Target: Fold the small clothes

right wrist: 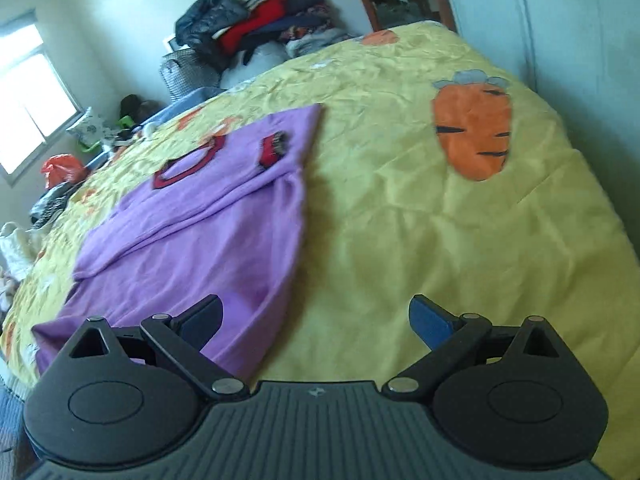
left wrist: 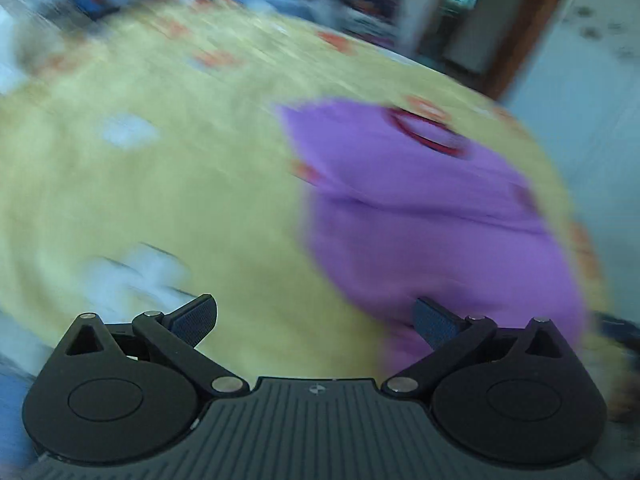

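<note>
Left claw (left wrist: 314, 320): fingers standing apart, holding nothing.
Right claw (right wrist: 316, 320): fingers standing apart, holding nothing.
Purple shirt (right wrist: 192, 216): lying part-folded on the yellow bedspread (right wrist: 400, 220), left of frame.

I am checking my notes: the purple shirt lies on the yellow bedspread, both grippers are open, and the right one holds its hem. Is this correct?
Not quite. In the right wrist view the right gripper is open and holds nothing; the purple shirt simply lies on the yellow bedspread. The left gripper is also open.
</note>
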Demonstrator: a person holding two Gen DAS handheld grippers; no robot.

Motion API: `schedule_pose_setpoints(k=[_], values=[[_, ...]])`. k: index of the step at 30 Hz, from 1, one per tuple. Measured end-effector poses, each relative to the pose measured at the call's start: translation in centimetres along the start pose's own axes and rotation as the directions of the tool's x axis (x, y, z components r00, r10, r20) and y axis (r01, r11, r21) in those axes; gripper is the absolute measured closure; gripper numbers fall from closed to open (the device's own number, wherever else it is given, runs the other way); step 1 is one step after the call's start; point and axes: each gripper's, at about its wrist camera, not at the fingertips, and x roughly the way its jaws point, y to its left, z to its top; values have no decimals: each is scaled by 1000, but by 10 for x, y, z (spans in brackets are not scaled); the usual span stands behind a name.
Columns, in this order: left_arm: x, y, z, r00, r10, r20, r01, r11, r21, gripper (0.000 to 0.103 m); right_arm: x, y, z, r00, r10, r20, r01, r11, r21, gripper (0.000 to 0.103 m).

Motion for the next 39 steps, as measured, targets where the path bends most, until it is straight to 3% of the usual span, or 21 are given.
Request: schedule_pose_setpoints(k=[1, 5, 7, 9, 10, 12, 15, 17, 18, 24, 27, 28, 30, 32, 33, 34, 35, 36, 37, 38, 39], values=[[16, -6, -4, 998, -43, -40, 43, 999, -4, 0, 4, 4, -4, 1000, -3, -8, 3, 1000, 5, 3], [63, -29, -26, 986, -107, -127, 111, 994, 25, 3, 11, 19, -18, 999, 6, -36, -4, 998, 66, 2], [64, -40, -35, 989, -111, -96, 119, 990, 76, 9, 8, 31, -27, 998, 33, -53, -29, 998, 62, 3], [64, -45, -39, 973, -195, -124, 206, 976, 77, 51, 6, 42, -38, 997, 47, -60, -42, 996, 78, 2], [64, -45, -41, 971, -201, -128, 211, 976, 63, 58, 5, 48, -45, 997, 57, -53, -52, 995, 82, 2], [64, -41, -46, 964, -230, -137, 237, 971, 37, 84, 6, 62, -55, 996, 80, -42, -77, 995, 69, 2], [67, -21, -45, 935, -329, -135, 316, 942, -110, 91, 15, 81, -64, 993, 114, -8, -113, 993, 34, 4], [66, -12, -46, 922, -369, -118, 348, 923, -162, 94, 21, 89, -64, 996, 84, -2, -84, 996, 0, 53], [66, -9, -45, 913, -393, -111, 369, 910, -190, 96, 27, 88, -63, 996, 82, -31, -82, 997, 0, 97], [43, 9, -51, 834, -551, -18, 516, 791, -328, 99, -2, 87, -55, 995, 91, 47, -84, 987, -134, 98], [19, 11, -62, 814, -580, -27, 533, 765, -362, 99, -49, 75, -36, 991, 68, 117, -45, 982, -183, 98], [10, 15, -71, 814, -579, -50, 523, 767, -371, 99, -65, 65, -32, 991, 28, 131, -1, 980, -199, 98], [2, 19, -93, 837, -520, -172, 438, 824, -360, 99, -81, 37, -30, 991, -91, 95, 109, 971, -212, 97], [-4, 30, -111, 856, -454, -246, 361, 867, -344, 98, -91, 7, -32, 983, -175, 61, 183, 969, -164, 91], [-8, 34, -113, 882, -391, -264, 303, 898, -318, 97, -96, -4, -33, 974, -219, 63, 226, 965, -133, 67], [-14, 37, -114, 904, -341, -257, 265, 920, -287, 95, -99, -10, -33, 965, -253, 64, 259, 960, -108, 32], [-19, 37, -112, 924, -301, -234, 241, 937, -254, 81, -103, -14, -33, 967, -244, 78, 250, 964, -89, 24], [-23, 35, -109, 940, -276, -198, 228, 945, -237, 60, -107, -14, -34, 975, -194, 106, 202, 977, -71, 22], [-24, 32, -107, 947, -272, -171, 231, 946, -227, 49, -108, -12, -37, 982, -147, 121, 154, 987, -51, 22], [-21, 24, -103, 948, -277, -159, 245, 950, -192, 31, -103, -8, -41, 987, -114, 115, 118, 993, -31, 22], [-20, 15, -102, 958, -250, -139, 234, 964, -127, 25, -95, -4, -45, 992, -88, 94, 90, 996, -14, 22]])
